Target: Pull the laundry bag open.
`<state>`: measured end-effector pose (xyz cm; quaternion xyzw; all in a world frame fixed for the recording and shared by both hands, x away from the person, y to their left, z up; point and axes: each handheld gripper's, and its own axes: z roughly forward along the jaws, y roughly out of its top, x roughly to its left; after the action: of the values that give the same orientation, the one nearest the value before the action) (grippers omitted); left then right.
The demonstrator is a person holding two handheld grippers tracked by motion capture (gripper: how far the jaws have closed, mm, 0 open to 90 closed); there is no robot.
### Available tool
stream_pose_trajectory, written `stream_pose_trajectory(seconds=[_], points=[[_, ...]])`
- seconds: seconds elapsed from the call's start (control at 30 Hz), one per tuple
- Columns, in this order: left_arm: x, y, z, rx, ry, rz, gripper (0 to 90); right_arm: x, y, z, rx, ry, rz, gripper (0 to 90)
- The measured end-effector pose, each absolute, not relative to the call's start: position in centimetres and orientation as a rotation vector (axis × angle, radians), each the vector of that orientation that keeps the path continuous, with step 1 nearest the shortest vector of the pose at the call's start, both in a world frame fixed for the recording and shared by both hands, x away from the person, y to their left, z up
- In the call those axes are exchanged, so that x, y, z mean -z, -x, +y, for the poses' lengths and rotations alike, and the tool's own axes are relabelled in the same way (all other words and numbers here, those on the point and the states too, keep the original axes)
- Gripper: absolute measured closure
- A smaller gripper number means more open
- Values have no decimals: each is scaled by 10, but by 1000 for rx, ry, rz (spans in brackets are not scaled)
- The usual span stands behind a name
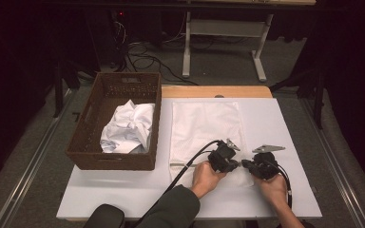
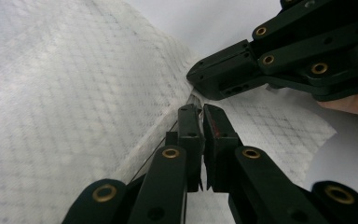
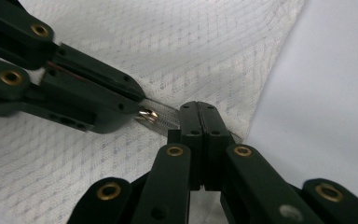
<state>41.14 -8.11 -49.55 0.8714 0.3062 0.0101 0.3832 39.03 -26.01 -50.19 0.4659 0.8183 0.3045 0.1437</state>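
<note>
A white mesh bag (image 1: pixel 204 124) lies flat on the white table (image 1: pixel 275 118), its zipper edge nearest the person. My left gripper (image 1: pixel 237 164) (image 2: pixel 200 111) is shut on the small metal zipper pull (image 3: pixel 148 115), and its black fingers (image 3: pixel 98 100) come in from the upper left of the right gripper view. My right gripper (image 1: pixel 245 166) (image 3: pixel 199 108) is shut on the zipper strip (image 3: pixel 168 116) just beside the pull. The two sets of tips nearly touch. The right gripper's fingers (image 2: pixel 233 74) cross the top right of the left gripper view.
A brown wicker basket (image 1: pixel 88 121) stands at the table's left and holds crumpled white cloth (image 1: pixel 128 127). Each gripper trails a black cable (image 1: pixel 190 164) toward the person. Bare table surface lies to the right of the bag and along the front edge.
</note>
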Motion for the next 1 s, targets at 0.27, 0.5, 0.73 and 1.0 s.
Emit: stream_pose_trajectory(seconds=[0.27, 0.5, 0.73, 1.0], points=[[491, -408, -69, -34, -2227, 773, 862, 502, -388, -258, -852, -1313, 2357, 900], [489, -407, -58, -36, -2220, 782, 862, 503, -387, -257, -856, -1308, 2349, 900], [485, -404, -47, -46, -2213, 784, 862, 502, -387, -255, -838, -1285, 2352, 900], [481, -403, -36, -57, -2205, 783, 862, 502, -388, -256, -841, -1302, 2352, 900]])
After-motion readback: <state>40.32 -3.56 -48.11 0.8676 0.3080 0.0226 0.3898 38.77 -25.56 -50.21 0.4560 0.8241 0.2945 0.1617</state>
